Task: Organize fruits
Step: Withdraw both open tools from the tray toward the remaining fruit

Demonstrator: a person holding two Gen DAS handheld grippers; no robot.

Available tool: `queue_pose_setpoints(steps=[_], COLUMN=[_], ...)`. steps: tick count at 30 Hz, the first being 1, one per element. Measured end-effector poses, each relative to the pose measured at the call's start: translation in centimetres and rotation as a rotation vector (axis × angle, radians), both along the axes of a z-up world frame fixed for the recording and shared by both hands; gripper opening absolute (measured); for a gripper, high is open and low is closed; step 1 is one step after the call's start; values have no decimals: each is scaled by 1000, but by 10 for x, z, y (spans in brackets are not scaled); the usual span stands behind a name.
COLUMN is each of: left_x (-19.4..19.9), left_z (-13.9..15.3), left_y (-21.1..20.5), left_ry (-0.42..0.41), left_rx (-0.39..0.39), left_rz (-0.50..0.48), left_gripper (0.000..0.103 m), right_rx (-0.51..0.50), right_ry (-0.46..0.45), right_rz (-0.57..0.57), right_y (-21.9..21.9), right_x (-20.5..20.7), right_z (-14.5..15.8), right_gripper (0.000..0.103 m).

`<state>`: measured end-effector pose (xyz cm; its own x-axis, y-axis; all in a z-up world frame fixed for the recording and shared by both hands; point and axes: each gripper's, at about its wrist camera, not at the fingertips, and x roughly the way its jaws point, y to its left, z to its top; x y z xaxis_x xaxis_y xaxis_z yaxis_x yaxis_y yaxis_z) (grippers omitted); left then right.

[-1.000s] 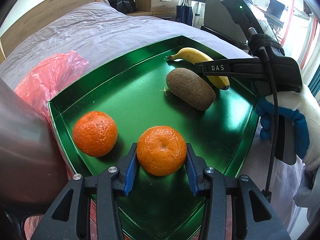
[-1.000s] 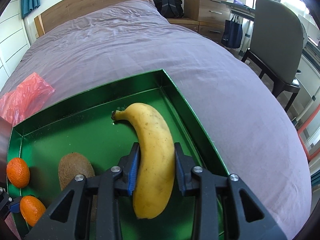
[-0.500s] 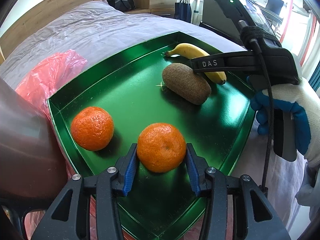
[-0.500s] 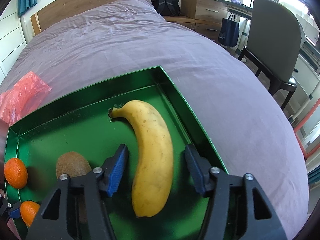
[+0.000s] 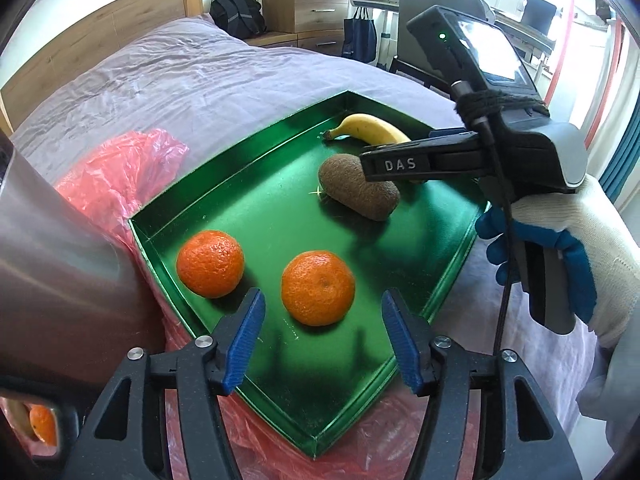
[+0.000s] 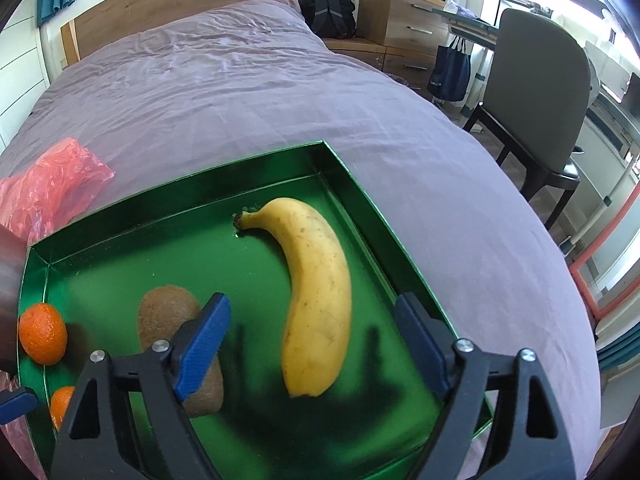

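Note:
A green tray (image 5: 260, 184) lies on the bed and holds two mandarins, a kiwi (image 5: 358, 192) and a banana (image 5: 372, 132). My left gripper (image 5: 323, 300) hangs just above the near mandarin (image 5: 318, 288). Its jaws are opening, and the blue pads stand clear on either side of the fruit. The other mandarin (image 5: 210, 263) sits to the left. In the right wrist view my right gripper (image 6: 312, 308) is opening wide over the banana (image 6: 316, 264), with neither pad touching it. The kiwi (image 6: 168, 316) lies partly under its left finger. A gloved hand (image 5: 560, 248) holds the right gripper.
A red plastic bag (image 5: 120, 172) lies under and to the left of the tray. A shiny metal vessel (image 5: 52, 260) stands close on the left. The purple bed cover (image 6: 240, 92) stretches beyond the tray (image 6: 160, 248). A chair (image 6: 536, 92) and drawers stand past the bed.
Both grippers have opened. The left one let go of the near mandarin and lifted a little. The right one let go of the banana, which now lies loose in the tray.

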<state>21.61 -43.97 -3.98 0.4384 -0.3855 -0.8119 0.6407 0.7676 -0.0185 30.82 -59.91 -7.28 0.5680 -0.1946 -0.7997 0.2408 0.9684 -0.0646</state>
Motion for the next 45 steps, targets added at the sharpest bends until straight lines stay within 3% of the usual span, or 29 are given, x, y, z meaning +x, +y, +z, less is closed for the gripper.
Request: queue_pose_setpoints(steps=[16,45], left_x=[-59,-152], left_z=[46,92], left_y=[34,204], left_ry=[-64,-150], left_rx=[-46,-73], left_rz=[-41,206], left_gripper=[58,58], right_rx=[6,29], right_ry=[-119,-177], right_rz=[8,119], right_y=[30,163], right_x=[-63,-211], right_z=[66,136], right_gripper=[103,103])
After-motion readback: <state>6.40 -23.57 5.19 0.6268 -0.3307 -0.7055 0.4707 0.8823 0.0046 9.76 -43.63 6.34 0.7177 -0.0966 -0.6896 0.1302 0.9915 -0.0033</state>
